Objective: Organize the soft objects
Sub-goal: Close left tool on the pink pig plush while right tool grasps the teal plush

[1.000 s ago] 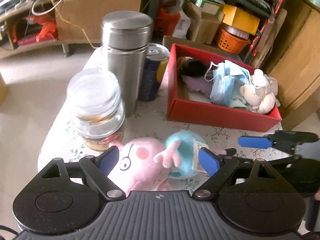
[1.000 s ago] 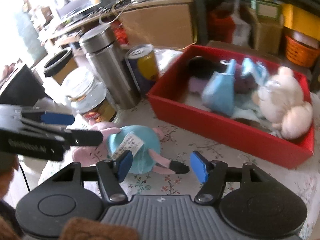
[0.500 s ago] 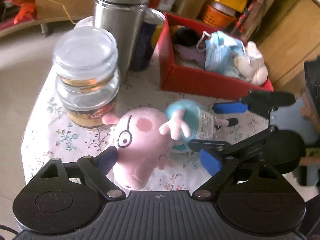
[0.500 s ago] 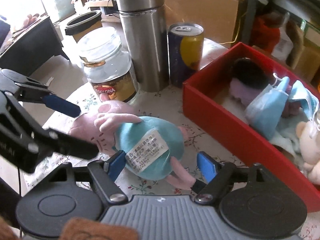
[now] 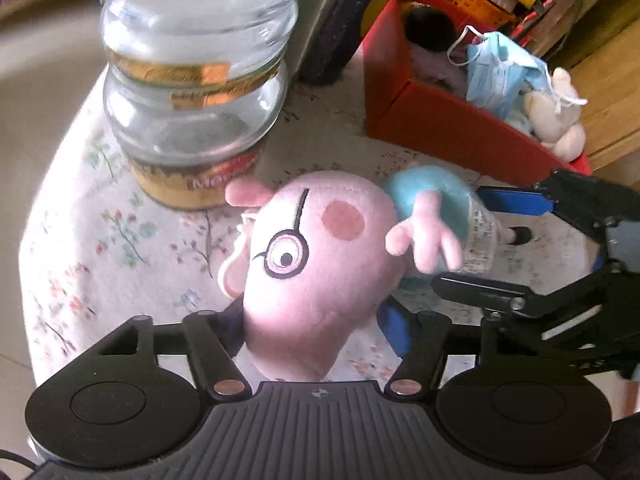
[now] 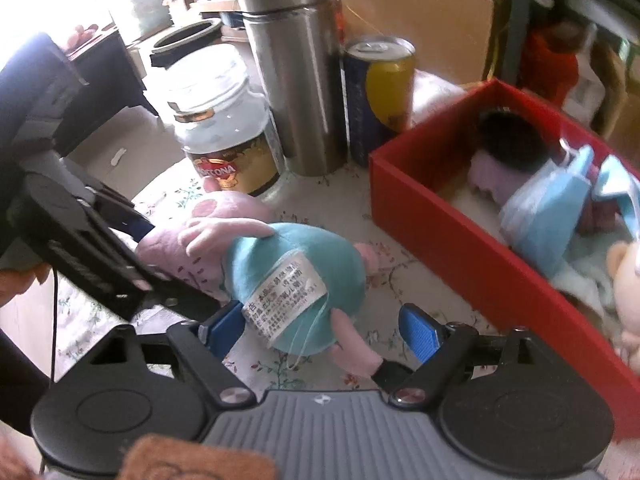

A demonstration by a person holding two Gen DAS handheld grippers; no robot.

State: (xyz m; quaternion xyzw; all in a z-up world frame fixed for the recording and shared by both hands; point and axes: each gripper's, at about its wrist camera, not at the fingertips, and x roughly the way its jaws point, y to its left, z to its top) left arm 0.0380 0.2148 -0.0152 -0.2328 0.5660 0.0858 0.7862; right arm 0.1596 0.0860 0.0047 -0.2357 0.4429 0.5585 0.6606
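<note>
- The left tool (image 5: pixel 314 326) is sitting lowest in its own view, its two blue-padded fingers (image 5: pixel 394 330) lying along either side of the snout end of the pink pig plush (image 5: pixel 316 256) — whether the pads are actually pressing into the fabric I cannot tell, as the plush is hiding the left one.
- The right tool (image 6: pixel 322 330) is spread wide, released, with its blue pads (image 6: pixel 420 332) flanking the plush's teal body (image 6: pixel 296 276) and pink legs; the left pad is lying just beside the white sewn-in label (image 6: pixel 286 300), the right pad standing apart from the toy.
- The pig plush is lying on its side on the floral-cloth worktop (image 5: pixel 104 248), head toward the left tool and feet toward the right tool — one pink arm is sticking up.
- Just beyond the head, a glass coffee jar (image 5: pixel 196 92) with a clear lid is standing upright, near the plush's ear.
- Behind the jar, a steel flask (image 6: pixel 298 68) and a blue-and-yellow drink can (image 6: pixel 378 92) are standing side by side, the can next to the box corner.
- To the right, a red box (image 6: pixel 460 236) is sitting on the worktop, holding a blue face mask (image 5: pixel 500 72), a cream plush toy (image 5: pixel 556 120) and a dark fuzzy item (image 6: pixel 510 136) on something lilac.
- Farther back, cluttered shelves and cardboard boxes are showing, blurred.
</note>
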